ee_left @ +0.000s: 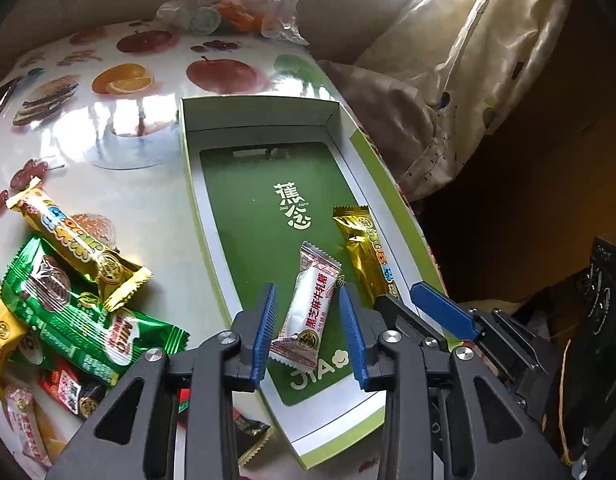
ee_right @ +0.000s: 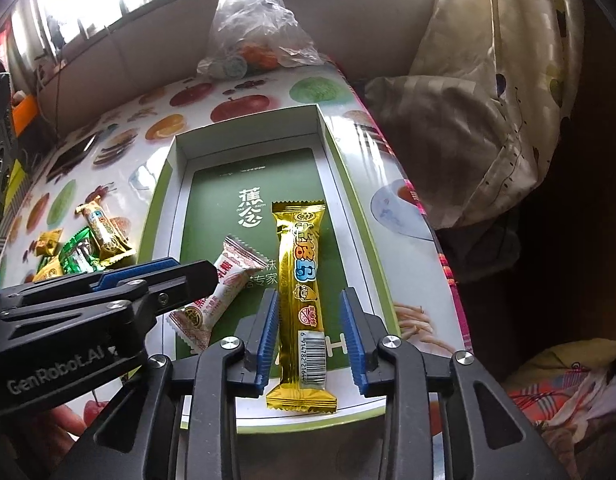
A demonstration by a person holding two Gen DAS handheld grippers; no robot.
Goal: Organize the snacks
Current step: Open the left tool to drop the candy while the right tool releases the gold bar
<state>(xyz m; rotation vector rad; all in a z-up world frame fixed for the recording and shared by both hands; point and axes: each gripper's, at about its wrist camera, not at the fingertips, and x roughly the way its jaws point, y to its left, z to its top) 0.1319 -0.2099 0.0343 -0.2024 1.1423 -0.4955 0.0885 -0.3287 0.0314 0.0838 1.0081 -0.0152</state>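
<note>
1. Left wrist view: the left gripper hangs with jaws spread around the white candy, touching neither side, likely just let go.
2. Right gripper likewise straddles the gold bar, unclenched.
3. Both snacks lie inside the green box; loose snacks wait at nine o'clock, outside it.
</note>
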